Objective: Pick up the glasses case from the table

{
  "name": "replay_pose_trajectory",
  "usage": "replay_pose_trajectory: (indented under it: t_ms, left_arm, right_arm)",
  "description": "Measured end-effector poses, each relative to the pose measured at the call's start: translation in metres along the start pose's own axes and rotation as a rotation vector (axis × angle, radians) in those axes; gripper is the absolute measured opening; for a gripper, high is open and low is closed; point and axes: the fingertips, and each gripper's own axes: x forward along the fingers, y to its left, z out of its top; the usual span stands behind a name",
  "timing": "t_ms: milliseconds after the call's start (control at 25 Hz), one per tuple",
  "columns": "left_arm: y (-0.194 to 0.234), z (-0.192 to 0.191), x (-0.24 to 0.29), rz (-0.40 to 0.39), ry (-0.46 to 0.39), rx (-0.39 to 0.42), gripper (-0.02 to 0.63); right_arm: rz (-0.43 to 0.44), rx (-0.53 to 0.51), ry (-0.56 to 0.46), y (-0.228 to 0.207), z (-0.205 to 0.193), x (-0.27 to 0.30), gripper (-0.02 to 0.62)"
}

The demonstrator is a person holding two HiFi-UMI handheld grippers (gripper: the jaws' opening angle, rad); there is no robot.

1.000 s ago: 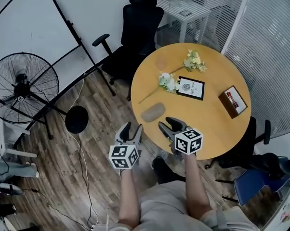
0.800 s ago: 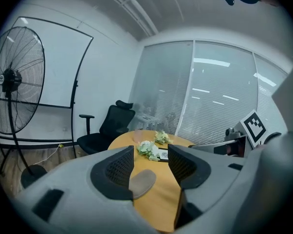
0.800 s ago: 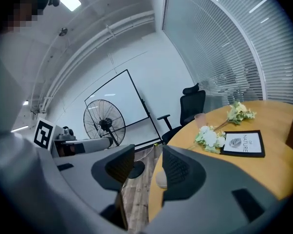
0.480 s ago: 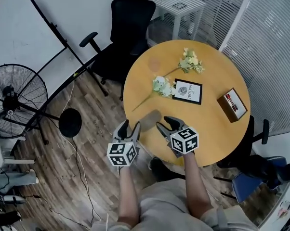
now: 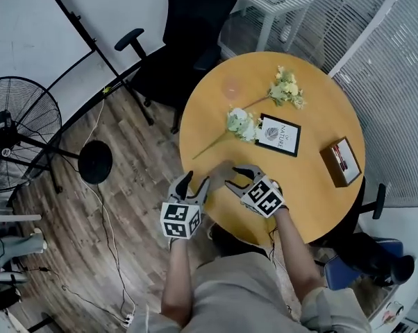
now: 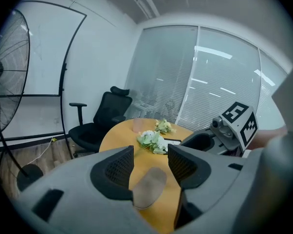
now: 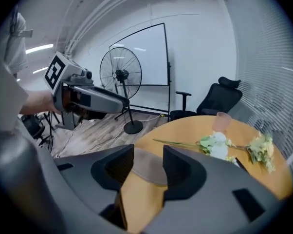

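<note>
Rounded grey glasses case (image 5: 220, 173) rests on round wooden table (image 5: 307, 186).

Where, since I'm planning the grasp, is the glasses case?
Head view: the case lies by the table's lower-left edge, just ahead of the left gripper and right gripper, below the flower stem.

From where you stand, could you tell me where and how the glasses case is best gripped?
Take the glasses case across its narrow middle, coming down from the near table edge: it lies flat, long and rounded, so its ends likely offer less hold.
</note>
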Motion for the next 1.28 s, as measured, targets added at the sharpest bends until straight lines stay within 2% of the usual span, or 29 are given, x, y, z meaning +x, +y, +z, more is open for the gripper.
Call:
replay_pose_trajectory:
  t_ms: [280, 440, 920, 1120, 1280]
  left_arm:
    - [0.018, -0.015, 0.010, 0.018, 0.038, -0.021, 0.206]
    - [0.025, -0.026, 0.010, 0.032, 0.057, -0.031, 0.206]
    - [0.051, -0.050, 0.003, 0.069, 0.055, -0.102, 0.206]
    - [0.054, -0.056, -0.001, 0.077, 0.048, -0.124, 0.206]
    - [0.054, -0.057, -0.002, 0.083, 0.039, -0.138, 0.206]
  right_arm:
    - [0.123, -0.258, 0.115, -0.007, -0.005, 0.031, 0.192]
    - [0.206, -0.340, 0.159, 0.003, -0.015, 0.052, 0.213]
    - [0.370, -0.577, 0.348, 0.020, -0.046, 0.093, 0.255]
    - [0.402, -0.777, 0.453, 0.021, -0.067, 0.104, 0.330]
    - [0.456, -0.861, 0.527, 0.024, -0.081, 0.109, 0.379]
